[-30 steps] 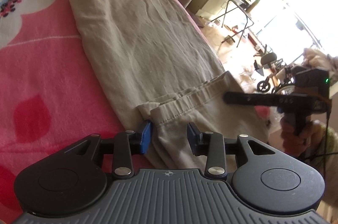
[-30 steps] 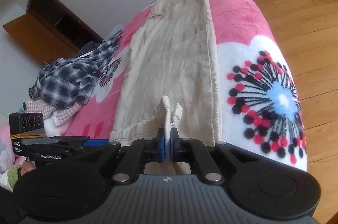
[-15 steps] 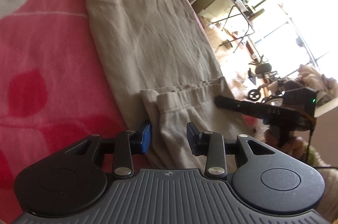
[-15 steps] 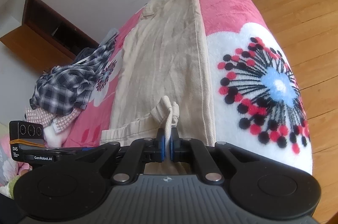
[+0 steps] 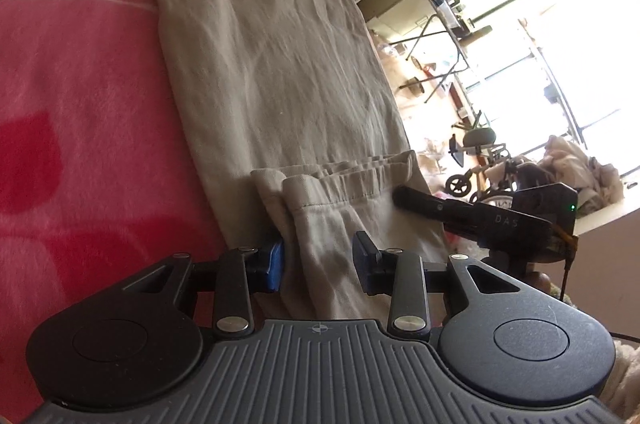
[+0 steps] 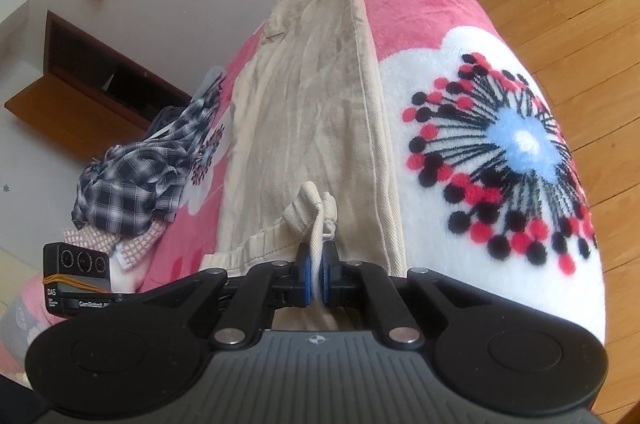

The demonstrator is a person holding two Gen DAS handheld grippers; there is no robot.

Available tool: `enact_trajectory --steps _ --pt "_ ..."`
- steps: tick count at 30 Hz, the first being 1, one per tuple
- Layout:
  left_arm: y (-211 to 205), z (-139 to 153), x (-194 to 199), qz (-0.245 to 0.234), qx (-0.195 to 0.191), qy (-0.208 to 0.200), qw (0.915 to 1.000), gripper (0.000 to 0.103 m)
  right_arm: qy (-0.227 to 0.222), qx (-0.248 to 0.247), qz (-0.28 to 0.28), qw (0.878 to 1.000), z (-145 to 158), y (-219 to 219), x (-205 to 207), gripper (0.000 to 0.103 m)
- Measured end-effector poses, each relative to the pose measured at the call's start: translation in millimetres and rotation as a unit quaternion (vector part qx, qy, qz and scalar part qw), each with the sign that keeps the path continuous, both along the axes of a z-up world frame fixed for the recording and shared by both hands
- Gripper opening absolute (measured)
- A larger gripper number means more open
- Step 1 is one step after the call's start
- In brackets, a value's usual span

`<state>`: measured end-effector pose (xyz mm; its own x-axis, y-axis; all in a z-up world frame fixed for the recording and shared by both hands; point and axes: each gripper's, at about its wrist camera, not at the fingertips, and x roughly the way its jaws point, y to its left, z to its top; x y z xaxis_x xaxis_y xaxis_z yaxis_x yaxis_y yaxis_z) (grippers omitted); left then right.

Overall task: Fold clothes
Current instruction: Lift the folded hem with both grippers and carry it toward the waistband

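Right claw (image 6: 315,274) is pinching the hem of the long beige cotton trousers (image 5: 276,64) lying on the pink floral bed blanket (image 5: 80,104); left claw (image 5: 318,262) is gaping around the other corner, risking a lopsided fold.

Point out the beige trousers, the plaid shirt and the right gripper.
beige trousers (image 6: 312,112): right wrist view, on the flat leg cloth.
plaid shirt (image 6: 132,180): right wrist view, middle of the crumpled heap.
right gripper (image 6: 315,278): right wrist view, between its fingertips, shut on the trousers' hem.
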<state>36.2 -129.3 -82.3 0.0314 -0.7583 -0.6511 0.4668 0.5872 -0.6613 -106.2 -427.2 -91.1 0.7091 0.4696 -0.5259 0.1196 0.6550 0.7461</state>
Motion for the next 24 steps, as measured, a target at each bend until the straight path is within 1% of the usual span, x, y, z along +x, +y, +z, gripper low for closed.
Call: enact_trajectory --steps 1,2,5,9,11,13,18,21,24 --pt "-0.4 0.8 -1.2 0.003 0.002 -0.005 1.0000 0.024 0.000 0.006 0.000 1.000 -0.7 -1.2 0.0 0.006" --pt "-0.1 1.9 -2.9 0.005 0.003 -0.012 0.9999 0.015 0.000 0.008 0.001 1.000 -0.2 -1.9 0.3 0.006" --pt "3.7 7.3 -8.7 0.004 0.001 -0.044 0.9990 0.004 0.000 0.009 0.008 1.000 3.8 -3.5 1.0 0.007" --pt "11.9 11.9 -12.8 0.006 -0.019 -0.054 0.9983 0.002 0.001 0.012 0.023 1.000 7.8 -7.4 3.2 0.008" --pt "15.7 13.1 -14.1 0.005 -0.026 -0.057 0.9980 0.002 0.007 0.019 0.032 0.999 6.0 -9.5 7.1 0.011" --pt "18.0 10.3 -14.2 0.002 -0.020 -0.064 0.9977 0.002 0.016 0.033 0.042 0.998 1.8 -10.7 12.2 0.024" --pt "22.6 3.3 -17.5 -0.005 -0.005 -0.082 0.9966 0.002 0.022 0.051 0.068 0.996 -0.3 -11.5 22.5 0.034" --pt "24.8 2.4 -18.7 -0.003 -0.009 -0.081 0.9967 0.002 0.033 0.047 0.086 0.995 3.4 -12.6 21.4 0.035" --pt "22.2 0.1 -18.1 -0.001 -0.009 -0.073 0.9973 0.003 0.030 0.038 0.088 0.995 6.8 -7.9 18.8 0.035"
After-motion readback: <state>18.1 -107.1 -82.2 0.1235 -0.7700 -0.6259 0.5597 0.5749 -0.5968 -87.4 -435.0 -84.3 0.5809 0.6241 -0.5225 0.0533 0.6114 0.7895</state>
